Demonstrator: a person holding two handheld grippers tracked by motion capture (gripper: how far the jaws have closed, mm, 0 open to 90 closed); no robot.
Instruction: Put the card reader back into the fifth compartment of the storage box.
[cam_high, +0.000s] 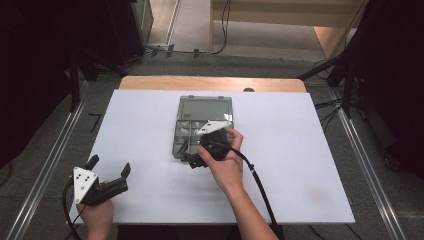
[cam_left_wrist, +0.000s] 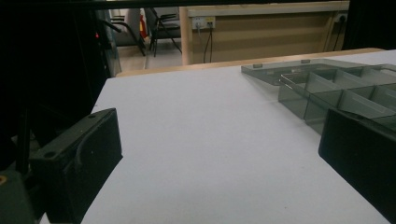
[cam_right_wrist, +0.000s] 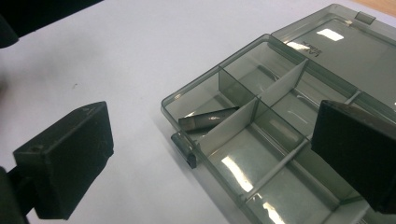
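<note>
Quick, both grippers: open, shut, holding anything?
Left gripper: open, empty, resting near the table's near left corner.
Right gripper: open, empty, over the organizer box; a small dark piece lies in a compartment.

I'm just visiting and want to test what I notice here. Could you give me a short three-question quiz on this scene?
1. True or false: the lid of the compartment box lies open.
2. What lies in the box's corner compartment by the latch: (a) a small dark bit, (b) a coin, (c) nothing?
3. Which gripper hovers over the box?

Key: 1. True. 2. a. 3. The right gripper, jaws open; the left gripper rests near the table's front corner.
</note>
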